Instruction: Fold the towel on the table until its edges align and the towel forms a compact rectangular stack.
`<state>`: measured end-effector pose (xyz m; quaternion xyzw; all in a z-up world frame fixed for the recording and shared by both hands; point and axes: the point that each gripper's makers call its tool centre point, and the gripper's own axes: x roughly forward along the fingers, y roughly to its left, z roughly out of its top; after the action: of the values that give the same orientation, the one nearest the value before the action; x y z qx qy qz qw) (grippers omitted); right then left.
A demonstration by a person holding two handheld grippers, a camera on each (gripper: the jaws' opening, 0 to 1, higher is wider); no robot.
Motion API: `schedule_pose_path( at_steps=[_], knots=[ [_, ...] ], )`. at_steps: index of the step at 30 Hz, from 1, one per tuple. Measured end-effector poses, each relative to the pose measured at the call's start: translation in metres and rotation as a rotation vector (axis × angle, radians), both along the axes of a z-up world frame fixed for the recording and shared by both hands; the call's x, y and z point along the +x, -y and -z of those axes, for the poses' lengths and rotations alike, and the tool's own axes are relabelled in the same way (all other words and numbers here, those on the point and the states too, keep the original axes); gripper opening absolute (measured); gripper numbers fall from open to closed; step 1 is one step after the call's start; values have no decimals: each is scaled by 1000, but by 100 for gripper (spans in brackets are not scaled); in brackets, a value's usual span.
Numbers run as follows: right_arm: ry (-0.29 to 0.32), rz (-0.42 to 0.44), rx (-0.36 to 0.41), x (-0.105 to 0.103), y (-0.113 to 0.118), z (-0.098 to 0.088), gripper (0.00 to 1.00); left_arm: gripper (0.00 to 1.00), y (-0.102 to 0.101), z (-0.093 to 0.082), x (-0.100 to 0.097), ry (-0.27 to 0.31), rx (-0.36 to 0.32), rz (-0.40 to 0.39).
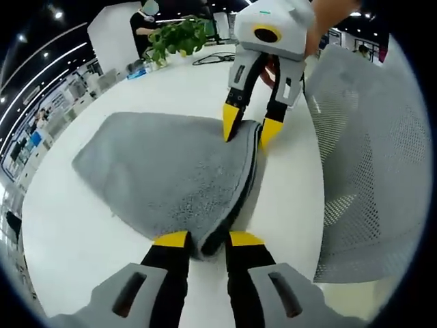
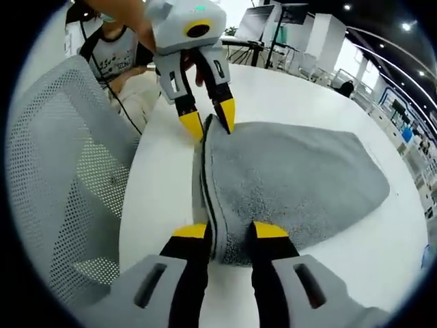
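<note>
A grey towel (image 1: 164, 171) lies folded in two layers on the white round table (image 1: 75, 239), its doubled edge running between the two grippers. In the left gripper view my left gripper (image 1: 208, 239) is shut on the near corner of that edge. At the far corner the right gripper (image 1: 250, 125) pinches the towel from above. In the right gripper view the towel (image 2: 293, 171) spreads to the right. There my right gripper (image 2: 231, 231) holds the near corner, and the left gripper (image 2: 209, 119) grips the far one.
A grey mesh chair (image 1: 369, 157) stands against the table edge beside the folded edge, and it is also in the right gripper view (image 2: 61, 178). A potted plant (image 1: 179, 35) and a dark cable (image 1: 215, 58) sit at the table's far side. A seated person (image 2: 113, 48) is behind the chair.
</note>
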<state>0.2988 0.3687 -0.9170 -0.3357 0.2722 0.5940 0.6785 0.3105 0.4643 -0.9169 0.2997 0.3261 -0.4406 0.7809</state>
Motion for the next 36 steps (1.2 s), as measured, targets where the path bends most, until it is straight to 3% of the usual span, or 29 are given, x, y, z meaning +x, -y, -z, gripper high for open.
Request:
schedule_pose_path(
  at_steps=[4,7,16,23,36],
  knots=[
    [3,-2,-24,4,0,1,13,11,1,-1,2,4,26,-4],
    [-29,30,-16,5,2,1,9,9,1,-2,2,-11,37,-17],
    [-76,8,-44,-5,11,0,7,9,10,-6,-12,-99,-25,-58],
    [-86,25,-55,-10,19,0,7,9,18,-6,-16,-87,-7,-28],
    [-101,47,-75,-19,62,-1,7,9,60,-5,-23,-103,-10,-18]
  ],
)
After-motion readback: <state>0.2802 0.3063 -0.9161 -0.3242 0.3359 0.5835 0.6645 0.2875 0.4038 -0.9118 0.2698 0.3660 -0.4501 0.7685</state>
